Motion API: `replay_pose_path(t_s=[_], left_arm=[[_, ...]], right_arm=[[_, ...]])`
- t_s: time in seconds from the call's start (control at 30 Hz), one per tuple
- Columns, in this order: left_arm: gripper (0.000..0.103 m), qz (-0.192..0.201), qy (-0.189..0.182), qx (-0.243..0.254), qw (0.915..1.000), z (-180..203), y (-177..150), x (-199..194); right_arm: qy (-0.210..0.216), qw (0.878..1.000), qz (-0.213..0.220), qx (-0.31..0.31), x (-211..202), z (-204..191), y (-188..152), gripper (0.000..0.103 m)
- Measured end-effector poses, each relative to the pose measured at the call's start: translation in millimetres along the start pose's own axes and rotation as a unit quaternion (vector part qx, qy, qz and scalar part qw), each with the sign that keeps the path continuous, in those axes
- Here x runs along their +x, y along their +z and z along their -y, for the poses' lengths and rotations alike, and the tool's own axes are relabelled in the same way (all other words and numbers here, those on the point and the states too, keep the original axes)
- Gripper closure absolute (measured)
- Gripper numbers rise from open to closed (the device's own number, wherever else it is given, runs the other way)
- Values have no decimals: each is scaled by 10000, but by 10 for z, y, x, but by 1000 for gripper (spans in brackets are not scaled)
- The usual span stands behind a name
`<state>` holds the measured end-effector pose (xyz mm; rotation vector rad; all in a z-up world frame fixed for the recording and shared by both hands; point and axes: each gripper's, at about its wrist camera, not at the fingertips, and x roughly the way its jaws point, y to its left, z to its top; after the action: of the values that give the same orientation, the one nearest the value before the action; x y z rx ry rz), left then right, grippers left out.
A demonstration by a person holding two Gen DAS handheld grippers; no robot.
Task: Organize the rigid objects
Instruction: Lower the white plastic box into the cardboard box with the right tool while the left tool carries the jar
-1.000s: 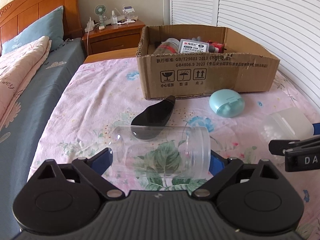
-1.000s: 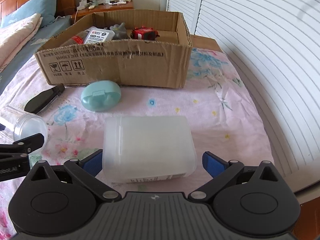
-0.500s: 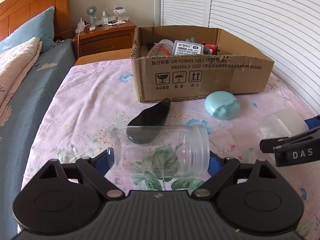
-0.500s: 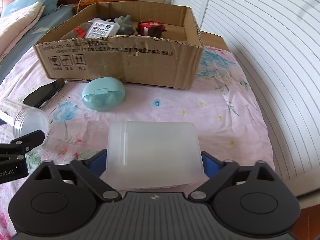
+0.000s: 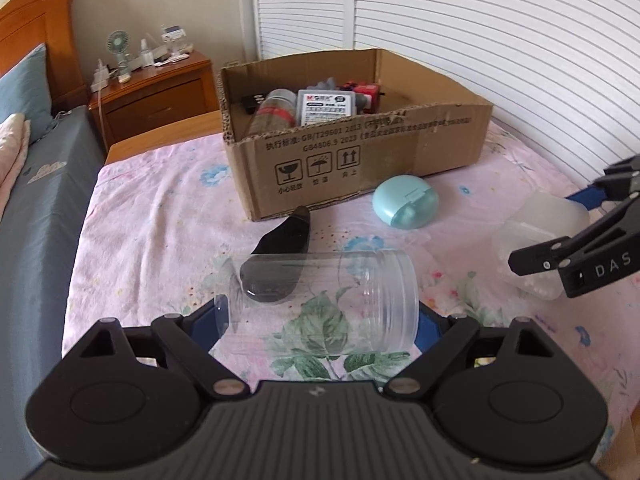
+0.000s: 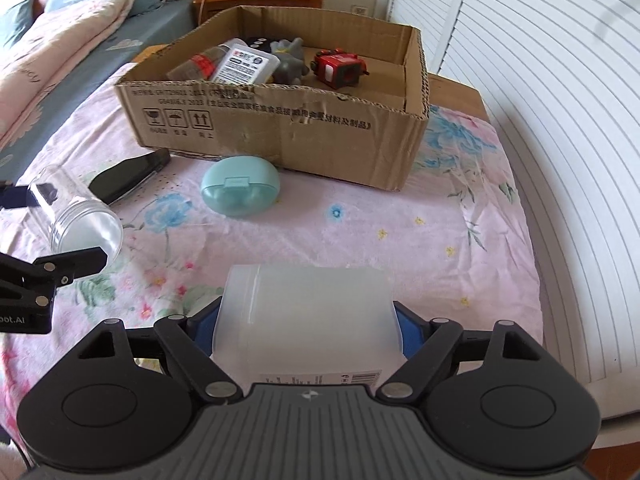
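Note:
My left gripper is shut on a clear plastic jar, held sideways above the floral bedsheet. My right gripper is shut on a frosted white plastic container, also lifted. Each gripper shows in the other's view: the jar at left, the white container at right. An open cardboard box stands ahead with a bottle, a white pack, a grey toy and a red toy inside. A teal oval case and a black flat object lie in front of it.
A wooden nightstand with a small fan stands behind the box. A bed with blue sheet and pillows runs along the left. White louvred doors line the right side. The bed's edge falls off at right.
Both grippers have risen with their loads and tilted, so I look down into the box more. The right gripper's container sits further between its fingers than one second ago.

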<state>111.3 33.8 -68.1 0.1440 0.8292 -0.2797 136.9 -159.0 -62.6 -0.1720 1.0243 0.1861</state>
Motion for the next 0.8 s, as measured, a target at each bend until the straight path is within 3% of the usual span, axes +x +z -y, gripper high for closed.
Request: replay_pose_path(t_s=[0.4, 0.8], left_arm=[[13, 14, -242, 302, 9993, -147, 218, -246], [13, 265, -299, 358, 9986, -344, 599, -370]], right_arm=[[126, 9991, 99, -399, -309, 0, 177, 17], [318, 9963, 628, -493, -565, 161, 787, 17]])
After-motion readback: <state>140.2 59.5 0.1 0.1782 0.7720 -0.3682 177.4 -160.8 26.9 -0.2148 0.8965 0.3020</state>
